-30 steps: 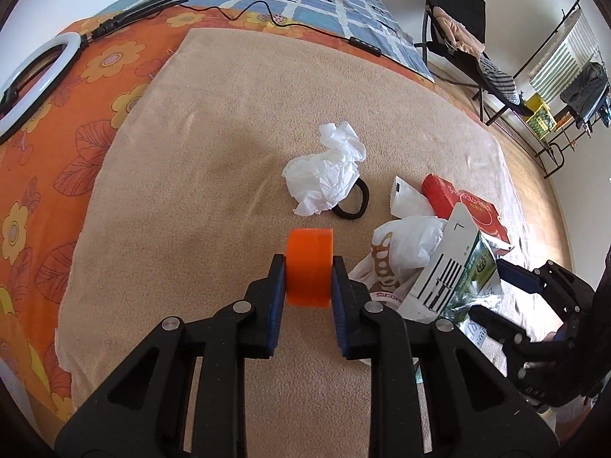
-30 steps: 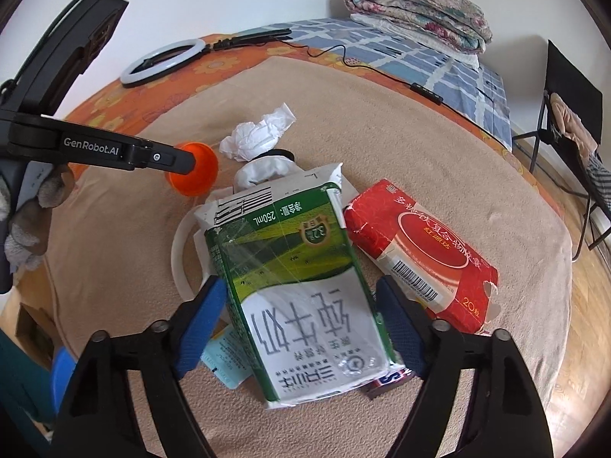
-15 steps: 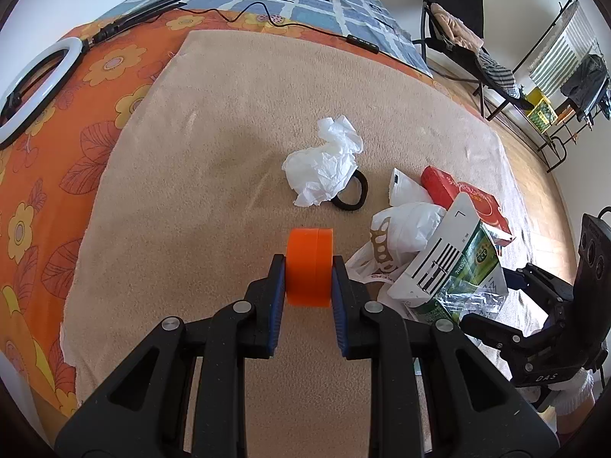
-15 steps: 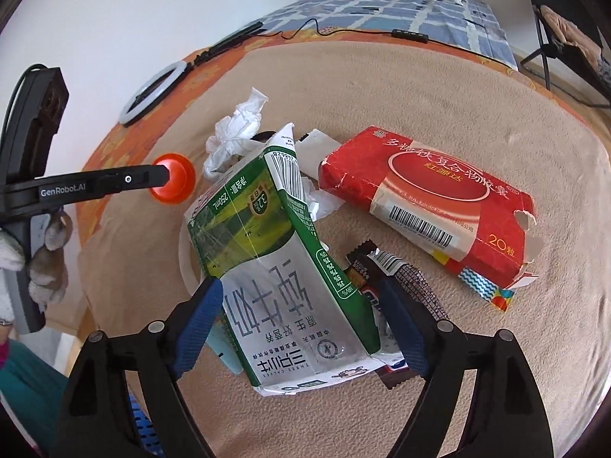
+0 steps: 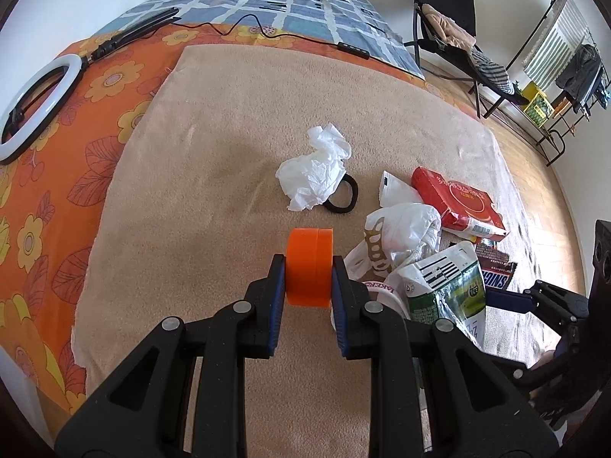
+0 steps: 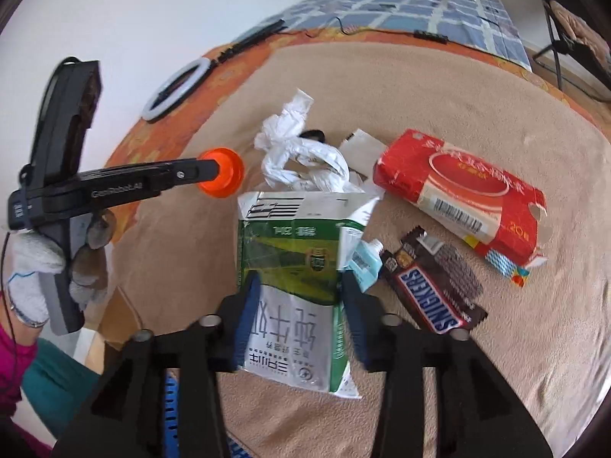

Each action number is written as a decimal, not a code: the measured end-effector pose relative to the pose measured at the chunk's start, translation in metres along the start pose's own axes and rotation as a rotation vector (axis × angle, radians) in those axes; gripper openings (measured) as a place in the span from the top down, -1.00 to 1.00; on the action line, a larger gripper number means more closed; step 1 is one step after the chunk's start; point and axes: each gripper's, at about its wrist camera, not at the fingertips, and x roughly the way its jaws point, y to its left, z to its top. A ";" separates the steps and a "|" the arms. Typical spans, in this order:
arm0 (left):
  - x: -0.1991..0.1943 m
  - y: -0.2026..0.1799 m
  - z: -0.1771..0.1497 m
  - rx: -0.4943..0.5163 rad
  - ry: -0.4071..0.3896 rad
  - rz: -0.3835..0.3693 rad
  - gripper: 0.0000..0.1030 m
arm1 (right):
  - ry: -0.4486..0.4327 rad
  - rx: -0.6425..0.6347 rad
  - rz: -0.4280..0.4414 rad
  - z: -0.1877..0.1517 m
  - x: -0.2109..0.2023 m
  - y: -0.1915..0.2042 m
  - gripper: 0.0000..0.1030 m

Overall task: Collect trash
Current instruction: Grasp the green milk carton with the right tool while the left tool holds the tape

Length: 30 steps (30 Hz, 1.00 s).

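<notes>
Rolling at the wrist, the right gripper [image 6: 298, 305] had come square over the milk carton [image 6: 298, 267], which now lay between its closing jaws – the pads looked to be just meeting its sides. Meanwhile the left gripper [image 5: 308, 284] stayed pinched on the orange lid [image 5: 308, 267], held above the beige blanket [image 5: 214, 122]. Little seemed collected yet: the crumpled tissue [image 5: 315, 168] sat mid-blanket, while the plastic bag [image 5: 401, 229], red tissue pack [image 6: 458, 194] and Snickers wrapper [image 6: 431, 290] lay near the blanket's right edge – all left to gather. No bin was visible.
</notes>
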 end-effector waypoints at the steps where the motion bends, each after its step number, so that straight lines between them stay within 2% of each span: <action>1: -0.002 0.000 0.000 0.000 -0.004 0.001 0.58 | 0.012 0.007 -0.025 -0.001 0.002 0.003 -0.50; 6: -0.010 -0.001 0.000 0.004 -0.015 0.006 0.58 | 0.055 -0.101 -0.174 -0.005 0.023 0.035 -0.52; 9: -0.017 -0.003 -0.002 0.019 -0.024 0.008 0.58 | 0.090 -0.112 -0.251 -0.006 0.040 0.043 -0.51; 12: -0.024 -0.004 -0.005 0.039 -0.034 0.014 0.58 | 0.103 -0.078 -0.229 -0.008 0.038 0.040 -0.49; 16: -0.035 -0.007 -0.009 0.054 -0.044 0.010 0.58 | 0.079 -0.059 -0.216 -0.010 0.022 0.040 -0.40; 17: -0.038 -0.009 -0.010 0.062 -0.049 0.010 0.58 | 0.071 -0.058 -0.219 -0.010 0.017 0.041 -0.28; 18: -0.041 -0.011 -0.012 0.071 -0.054 0.012 0.58 | 0.059 -0.057 -0.225 -0.011 0.012 0.044 0.36; 26: -0.066 -0.022 -0.027 0.121 -0.084 0.012 0.58 | 0.026 -0.111 -0.260 -0.015 -0.005 0.059 0.51; 28: -0.072 -0.024 -0.030 0.131 -0.093 0.010 0.58 | 0.011 -0.114 -0.258 -0.016 -0.010 0.061 0.64; 30: -0.077 -0.024 -0.034 0.135 -0.099 0.008 0.58 | -0.004 -0.114 -0.250 -0.017 -0.017 0.065 0.67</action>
